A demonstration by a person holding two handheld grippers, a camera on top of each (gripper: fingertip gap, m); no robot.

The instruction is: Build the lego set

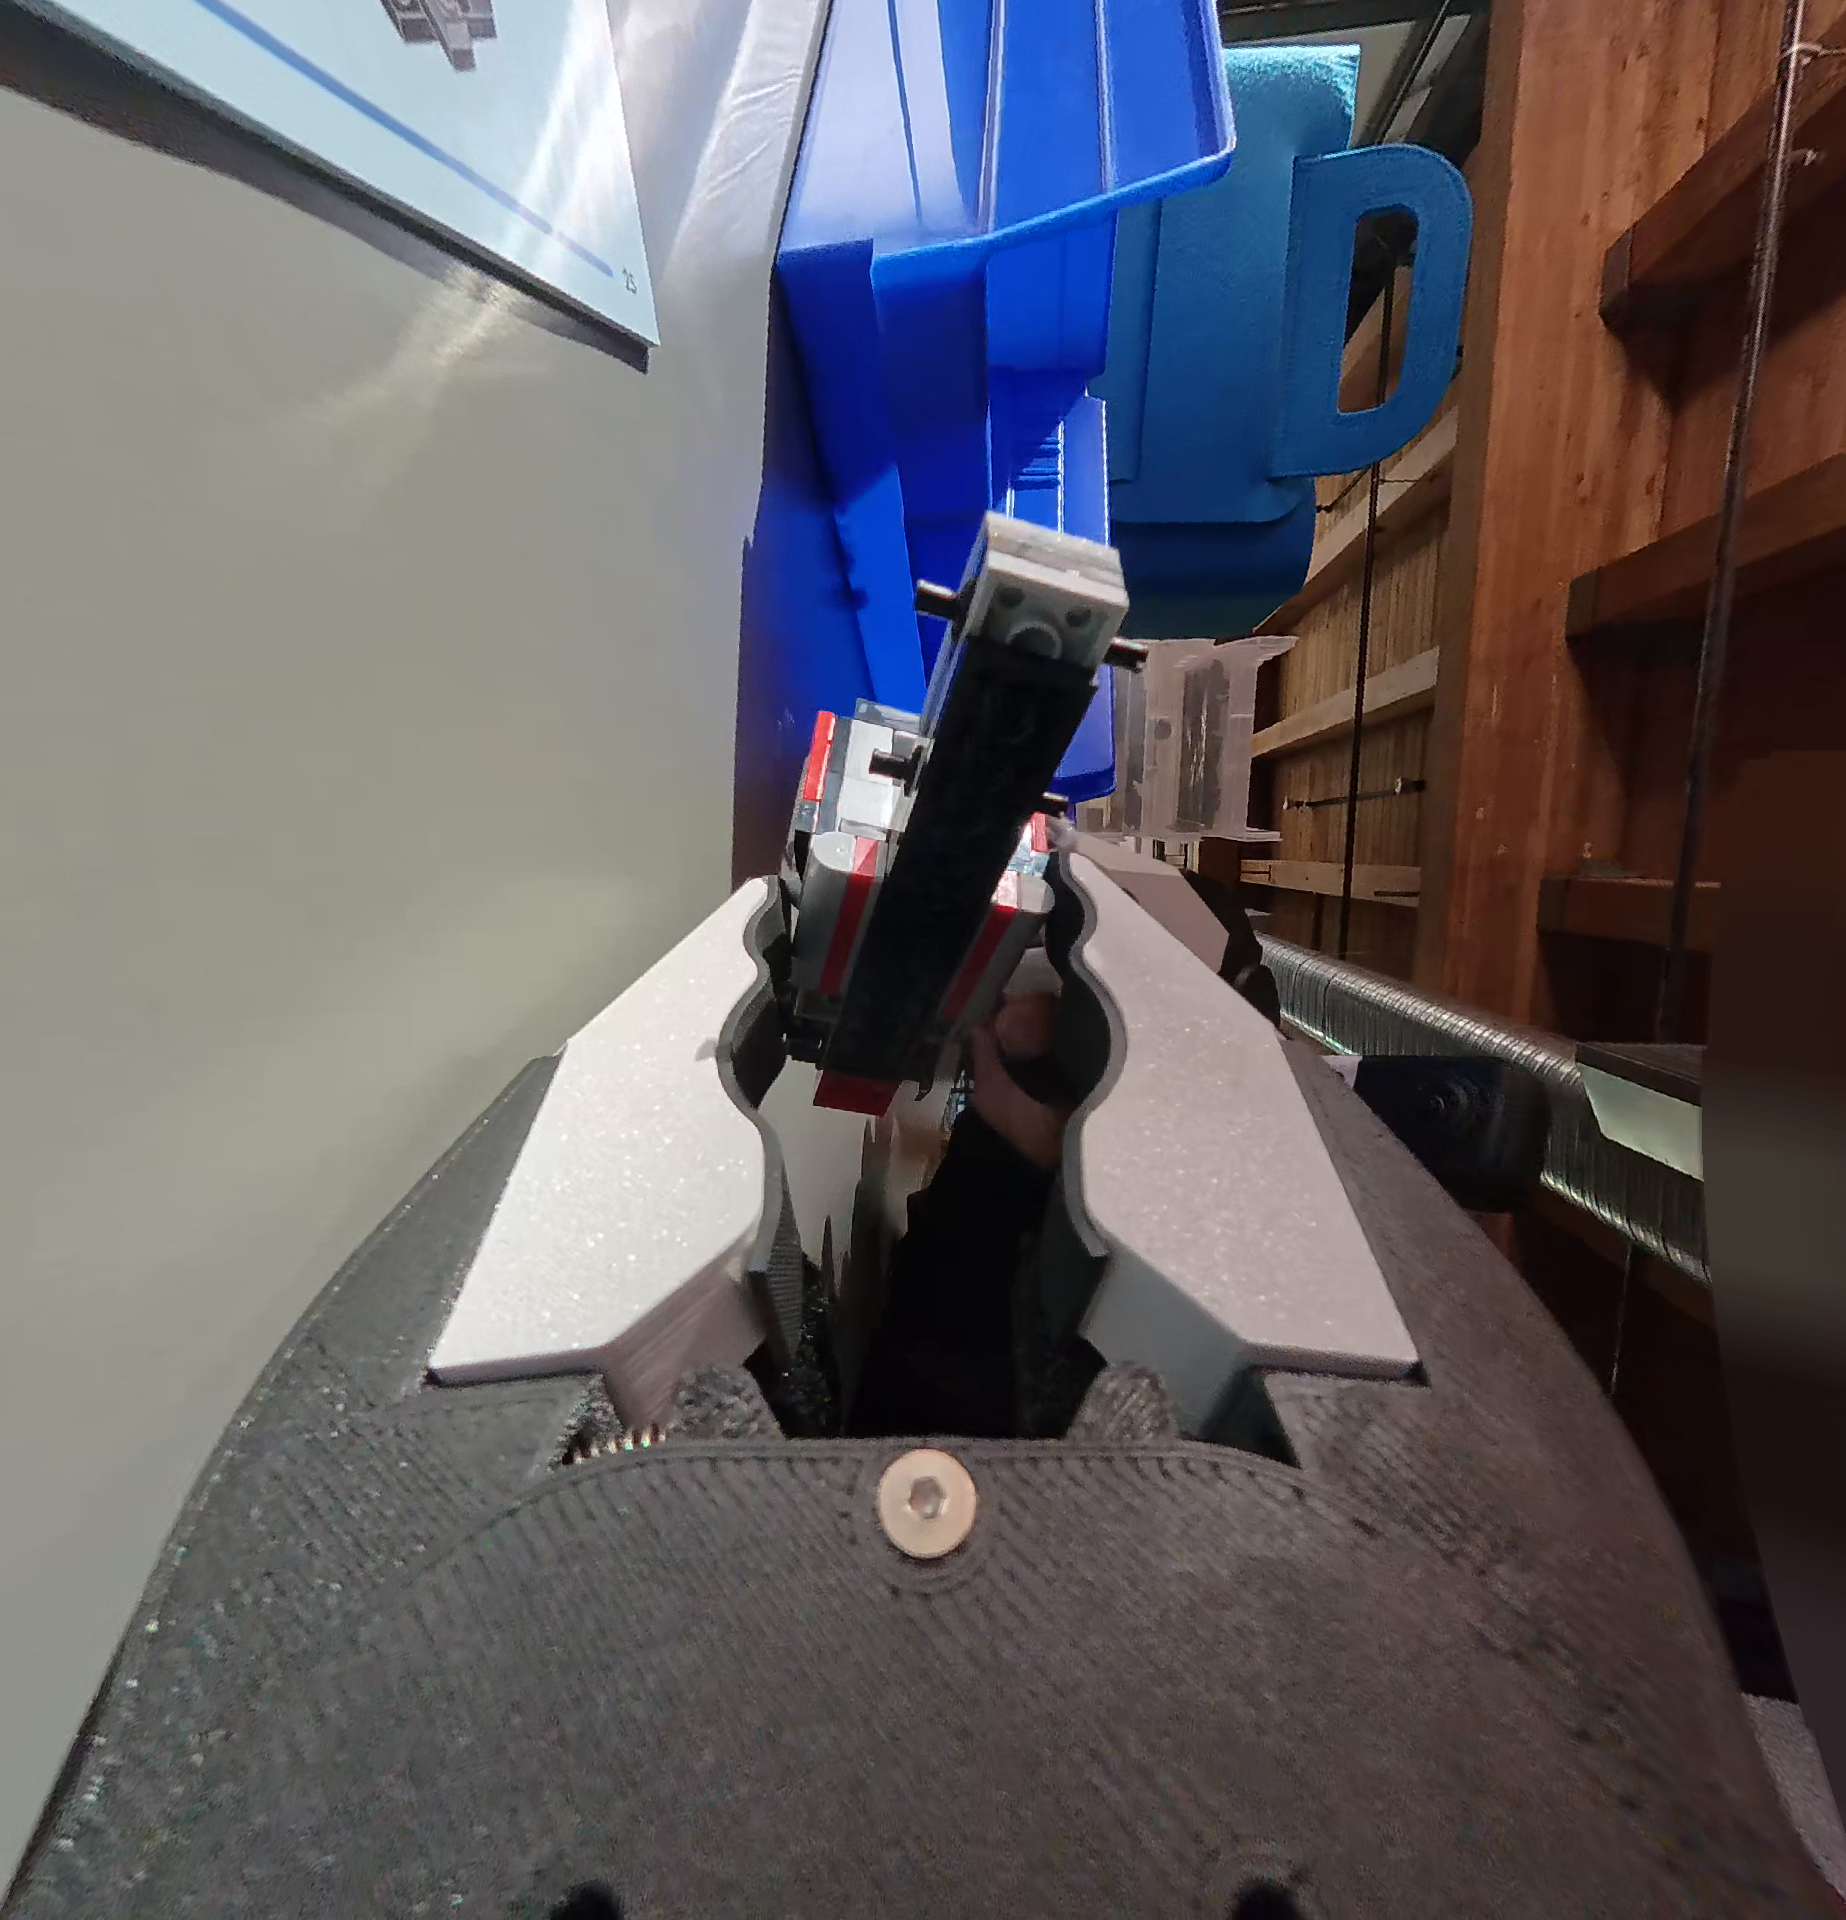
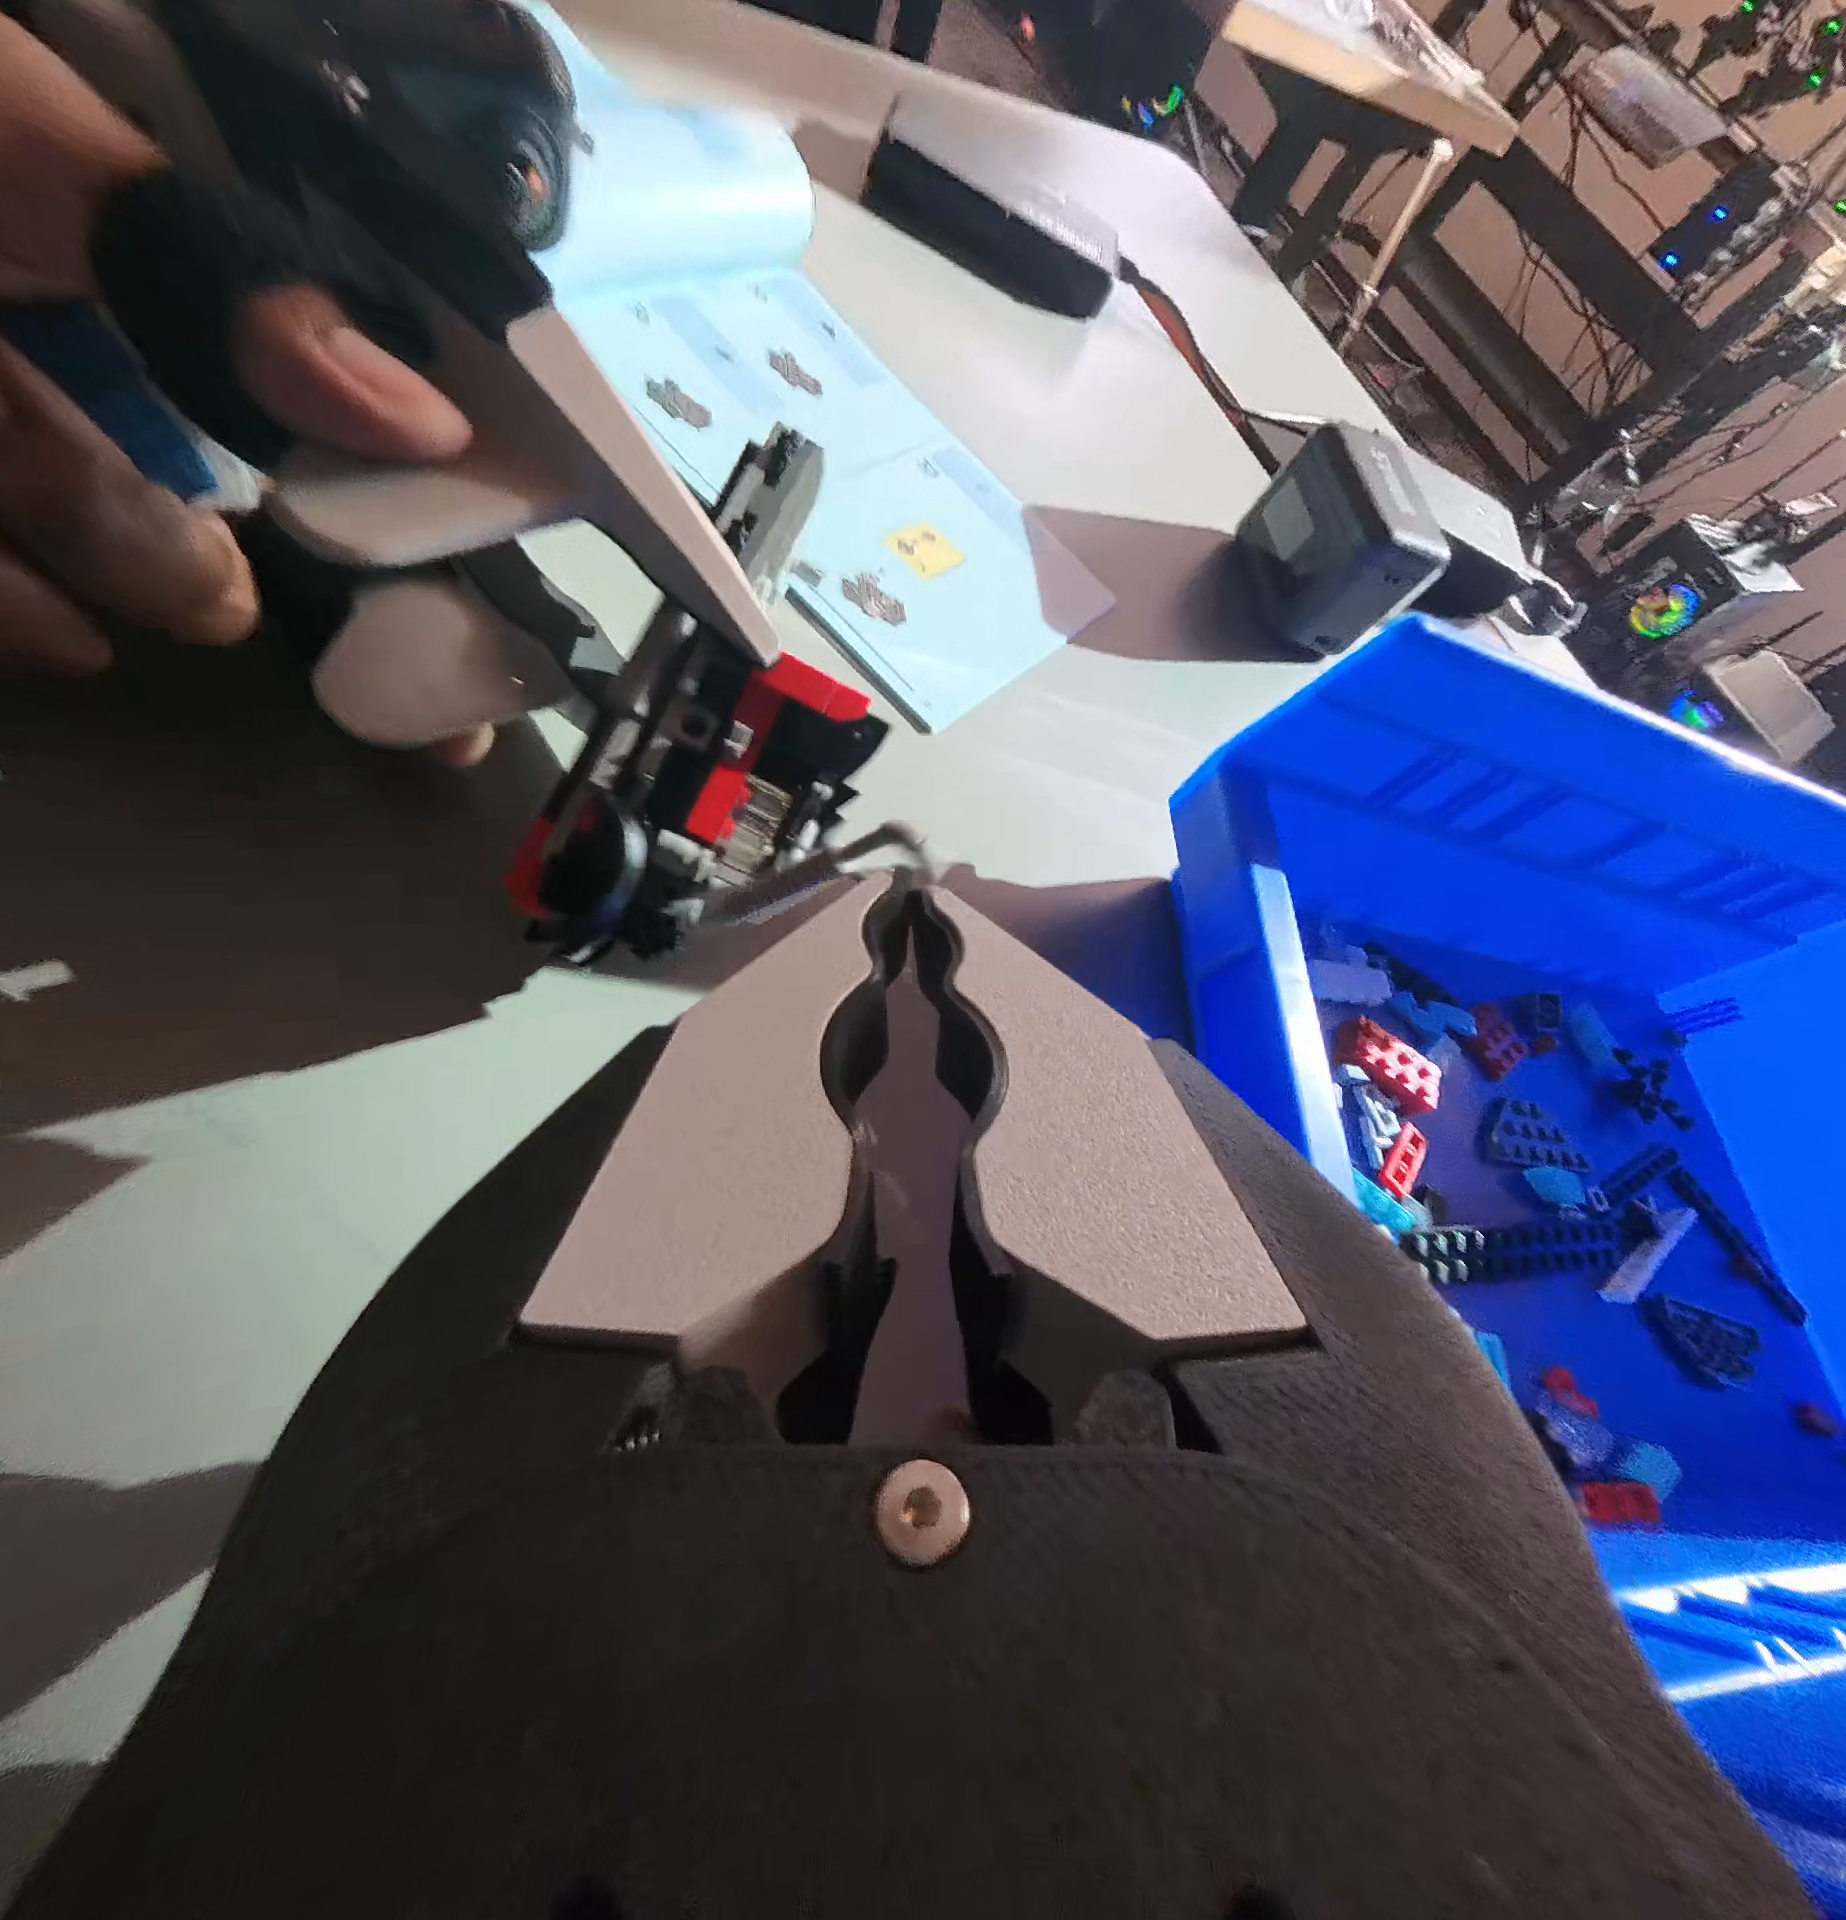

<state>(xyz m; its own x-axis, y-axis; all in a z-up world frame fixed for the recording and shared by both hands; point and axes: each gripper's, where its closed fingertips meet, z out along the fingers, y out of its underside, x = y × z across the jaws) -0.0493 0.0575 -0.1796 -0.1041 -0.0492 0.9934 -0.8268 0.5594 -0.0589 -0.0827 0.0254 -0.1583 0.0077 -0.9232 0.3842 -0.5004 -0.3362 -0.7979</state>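
Observation:
My left gripper [image 1: 914, 914] is shut on a part-built lego model [image 1: 950, 810] of black, red and grey bricks, held up off the table with its long black underside toward the camera. In the right wrist view the left gripper [image 2: 732, 644], in a person's hand [image 2: 98, 499], holds the same model [image 2: 690, 769] above the white table [image 2: 275, 1195]. My right gripper [image 2: 903, 894] is shut on a small thin grey piece [image 2: 877, 844], whose tip lies close to the model's lower end. I cannot tell whether they touch.
A blue bin [image 2: 1418, 717] with several loose bricks [image 2: 1521, 1143] stands at the right; it also shows in the left wrist view [image 1: 950, 312]. An open instruction booklet [image 2: 877, 499] lies behind the model. A small black camera box [image 2: 1334, 540] and a black bar [image 2: 992, 239] sit farther back. The tips of one gripper are about 6 cm away from the tips of the other. From the left gripper's tips to the black bar [image 2: 992, 239] is close to 35 cm.

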